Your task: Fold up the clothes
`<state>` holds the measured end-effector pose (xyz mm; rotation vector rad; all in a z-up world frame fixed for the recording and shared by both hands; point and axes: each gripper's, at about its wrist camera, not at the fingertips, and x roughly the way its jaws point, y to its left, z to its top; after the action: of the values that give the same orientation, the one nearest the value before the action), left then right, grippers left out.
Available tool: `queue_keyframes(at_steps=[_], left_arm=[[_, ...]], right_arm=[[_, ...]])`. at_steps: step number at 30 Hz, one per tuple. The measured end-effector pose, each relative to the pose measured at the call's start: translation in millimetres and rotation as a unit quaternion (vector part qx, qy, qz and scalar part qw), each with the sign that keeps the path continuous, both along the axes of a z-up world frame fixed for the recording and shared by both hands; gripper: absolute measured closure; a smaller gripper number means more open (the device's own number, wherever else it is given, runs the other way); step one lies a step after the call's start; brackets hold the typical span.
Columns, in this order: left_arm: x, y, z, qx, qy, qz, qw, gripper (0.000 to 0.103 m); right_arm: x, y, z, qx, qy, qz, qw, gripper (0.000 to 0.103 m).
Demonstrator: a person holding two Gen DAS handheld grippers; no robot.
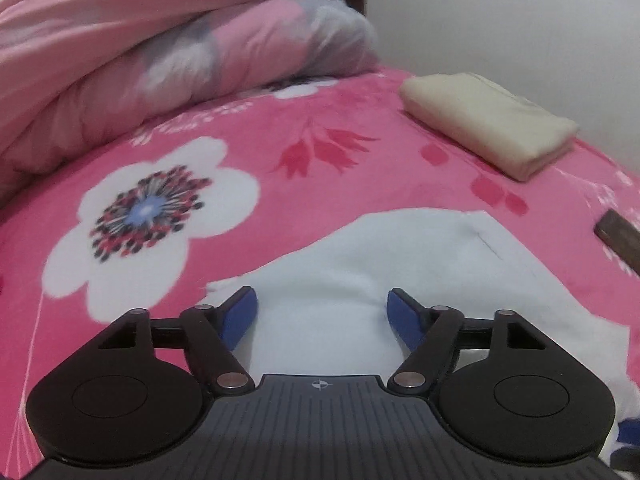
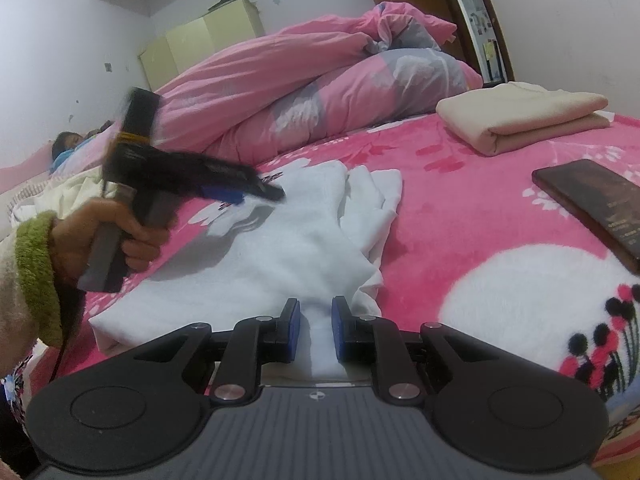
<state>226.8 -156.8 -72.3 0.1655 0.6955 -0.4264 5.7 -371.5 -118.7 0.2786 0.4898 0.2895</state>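
Mid-fold on the white garment [image 2: 280, 248].
My right gripper [image 2: 316, 330] pinches its near edge; left gripper [image 1: 322, 312] hangs released above it, needing a fresh corner ahead.

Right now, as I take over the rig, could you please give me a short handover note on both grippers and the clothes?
Left gripper: open, empty, over the white garment.
Right gripper: jaws narrow, a ridge of the white garment's near edge between them; a firm pinch cannot be confirmed.
Cream garment: folded, lying at the far right of the pink floral bedspread.
Done: cream piece folded.
Left: the white garment is still rumpled and only partly folded; finish folding it.
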Motion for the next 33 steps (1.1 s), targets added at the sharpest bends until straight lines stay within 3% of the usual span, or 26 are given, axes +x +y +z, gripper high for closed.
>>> queue_keyframes(at_steps=[3, 8, 11, 15, 18, 20, 26, 33], left_arm=[[-30.3, 22.8, 29.7, -0.028, -0.03, 0.016, 0.999, 0.028], [-112.7, 42.7, 68.3, -0.012, -0.071, -0.03, 0.997, 0.026], [-149.0, 34.8, 57.7, 0.017, -0.059, -0.063, 0.9961, 0.026], [-172.7, 23.1, 15.6, 0.053, 0.014, -0.075, 0.9957, 0.028], [-176.0, 29.3, -10.2, 0.038, 0.052, -0.057, 0.9963, 0.026], [-173.9, 37.3, -7.1, 0.008, 0.067, -0.039, 0.9969, 0.026], [-183.0, 48.8, 2.2, -0.006, 0.052, -0.02, 0.9985, 0.026], [-191.1, 57.1, 4.8, -0.021, 0.052, -0.005, 0.9984, 0.025]], right_arm=[[-1.4, 1.1, 1.3, -0.004, -0.002, 0.0, 1.0, 0.084], [-8.2, 4.6, 20.4, -0.016, -0.018, -0.001, 1.0, 0.083], [-14.2, 12.9, 40.7, -0.022, -0.055, 0.005, 0.998, 0.083], [-8.6, 26.7, 39.8, -0.058, -0.047, 0.005, 0.997, 0.084], [0.1, 24.1, 25.2, -0.058, -0.011, -0.005, 0.998, 0.084], [5.0, 20.2, 16.2, -0.052, 0.012, -0.013, 0.998, 0.085], [-16.4, 14.1, 42.8, -0.047, -0.028, -0.015, 0.998, 0.084], [-8.9, 23.4, 22.2, -0.091, 0.016, -0.034, 0.995, 0.085]])
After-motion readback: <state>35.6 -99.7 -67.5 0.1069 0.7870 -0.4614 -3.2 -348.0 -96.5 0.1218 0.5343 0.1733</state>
